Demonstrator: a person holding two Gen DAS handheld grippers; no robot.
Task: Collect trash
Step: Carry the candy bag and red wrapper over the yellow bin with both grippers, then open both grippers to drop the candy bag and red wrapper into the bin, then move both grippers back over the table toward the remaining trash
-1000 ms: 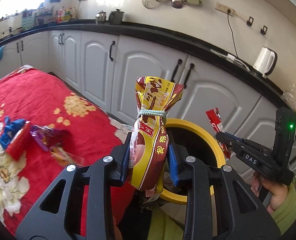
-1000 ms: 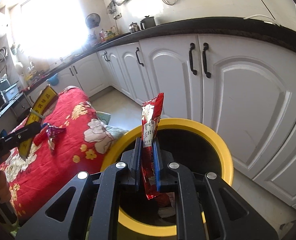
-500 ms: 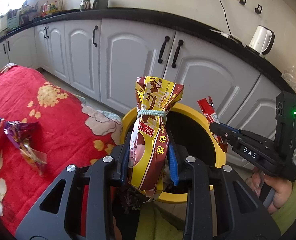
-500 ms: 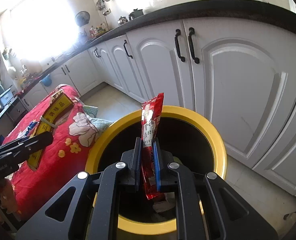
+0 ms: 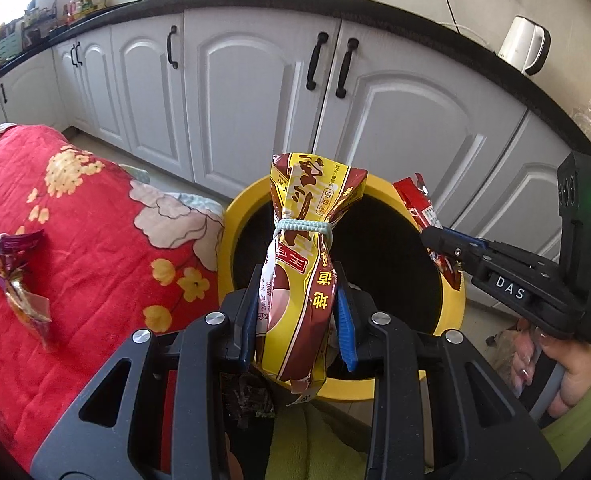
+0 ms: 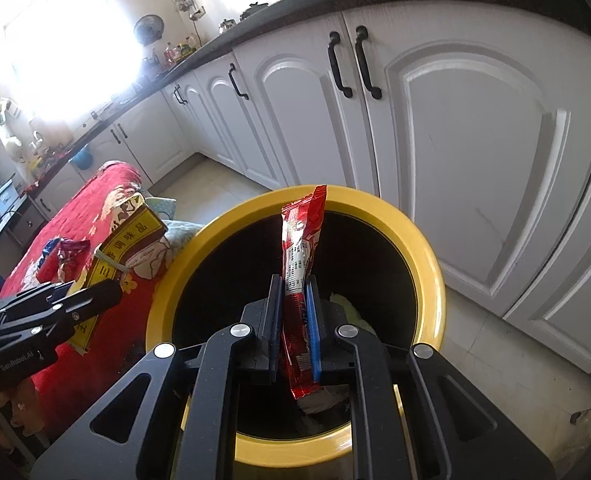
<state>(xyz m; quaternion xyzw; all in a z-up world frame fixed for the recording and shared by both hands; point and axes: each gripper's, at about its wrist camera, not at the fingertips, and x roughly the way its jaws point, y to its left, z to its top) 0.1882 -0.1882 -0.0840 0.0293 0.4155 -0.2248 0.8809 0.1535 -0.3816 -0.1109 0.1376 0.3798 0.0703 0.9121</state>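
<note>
My left gripper (image 5: 297, 320) is shut on a yellow and brown snack bag (image 5: 301, 264) tied with a pale green band, held upright at the near left rim of the yellow bin (image 5: 237, 216). My right gripper (image 6: 295, 320) is shut on a thin red wrapper (image 6: 301, 248), held upright over the bin's black opening, above the yellow rim (image 6: 431, 276). The right gripper (image 5: 441, 242) with the red wrapper (image 5: 417, 200) shows in the left wrist view at the bin's right side. The left gripper (image 6: 95, 296) with the snack bag (image 6: 129, 236) shows in the right wrist view, left of the bin.
A red flowered cloth (image 5: 75, 240) covers a surface left of the bin, with a purple wrapper (image 5: 13, 276) lying on it. White cabinets (image 5: 251, 92) under a black counter stand behind the bin. Some trash (image 6: 327, 394) lies in the bin's bottom.
Both grippers have moved toward the bin with their loads. The bin now looks larger and nearer in both views. The cloth and its wrappers have slid to the left.
</note>
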